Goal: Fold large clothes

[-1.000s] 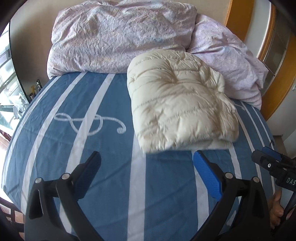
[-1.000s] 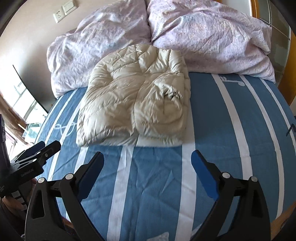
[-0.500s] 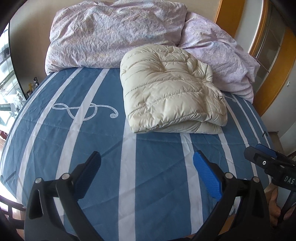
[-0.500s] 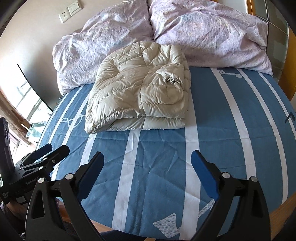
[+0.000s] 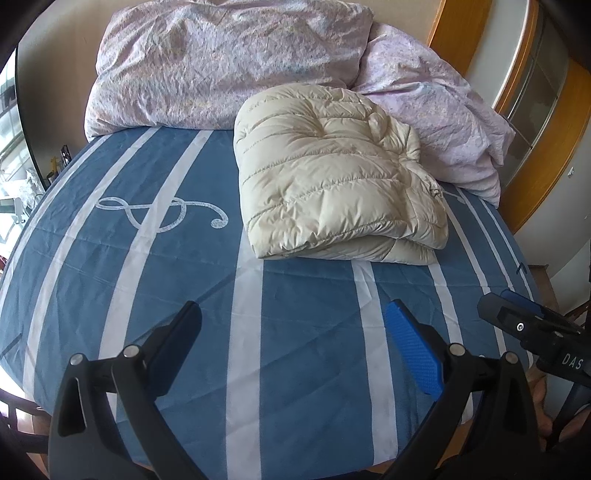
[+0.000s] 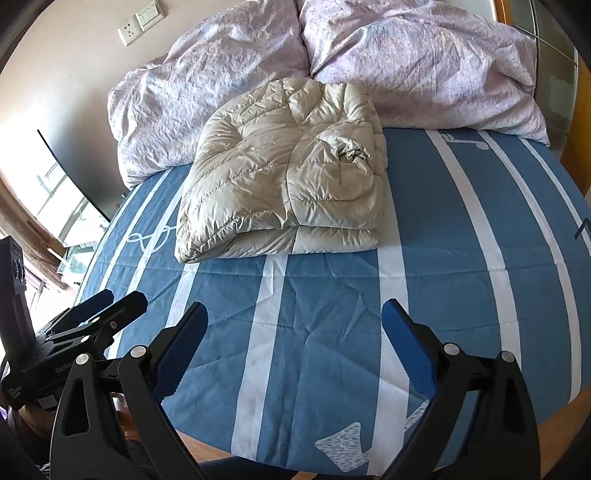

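We judge the folding done, or all but done: the cream puffer jacket point(image 5: 340, 173) lies as a thick, squared bundle on the bed point(image 5: 303, 369), its far edge touching the lilac duvet point(image 5: 229, 62) heaped at the head. The left gripper point(image 5: 293, 347) hovers near the foot of the bed with its jaws spread wide and nothing between them; the right gripper point(image 6: 293, 345) does the same, also empty, and both sit well apart from the jacket.

If we tidy further, the place to look is the top layer, which overhangs the lower one on the near left corner and puckers at a small crumpled spot on the right. We would come in low from the near edge, pinch only the top layer at that corner, and draw it square without dragging the whole slippery, springy bundle across the sheet. Pressing the air out first should help the fold hold.

The bed wears a blue sheet with white stripes and a treble clef motif point(image 5: 159, 216). A wall socket and switch point(image 6: 142, 22) show in the right view, bright windows lie to the left, and orange wood framing point(image 5: 554, 122) stands to the right
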Available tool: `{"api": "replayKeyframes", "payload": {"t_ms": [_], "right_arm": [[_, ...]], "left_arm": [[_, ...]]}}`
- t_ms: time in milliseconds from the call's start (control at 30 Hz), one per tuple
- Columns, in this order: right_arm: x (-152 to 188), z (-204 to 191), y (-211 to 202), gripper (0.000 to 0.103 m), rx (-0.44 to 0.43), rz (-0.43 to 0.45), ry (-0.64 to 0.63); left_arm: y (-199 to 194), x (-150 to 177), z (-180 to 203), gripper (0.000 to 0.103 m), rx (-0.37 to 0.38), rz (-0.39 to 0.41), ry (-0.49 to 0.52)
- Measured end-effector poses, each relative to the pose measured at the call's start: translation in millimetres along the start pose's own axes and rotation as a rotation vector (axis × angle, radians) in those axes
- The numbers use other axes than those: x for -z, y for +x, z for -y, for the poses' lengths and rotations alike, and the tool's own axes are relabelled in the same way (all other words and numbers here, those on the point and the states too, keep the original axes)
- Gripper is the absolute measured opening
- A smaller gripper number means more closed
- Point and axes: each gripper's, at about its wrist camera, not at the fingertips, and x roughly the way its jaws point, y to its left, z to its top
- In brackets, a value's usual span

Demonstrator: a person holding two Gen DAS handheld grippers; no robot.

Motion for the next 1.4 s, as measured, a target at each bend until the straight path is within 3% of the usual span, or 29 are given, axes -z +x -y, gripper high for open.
{"api": "replayKeyframes", "payload": {"t_ms": [1400], "right_arm": [[-1.9,4.6,4.3,0.097,0.008,-0.002,0.024]], "left_arm": [[9.2,-2.4,3.3,0.099,0.055,-0.014,-0.006]]}}
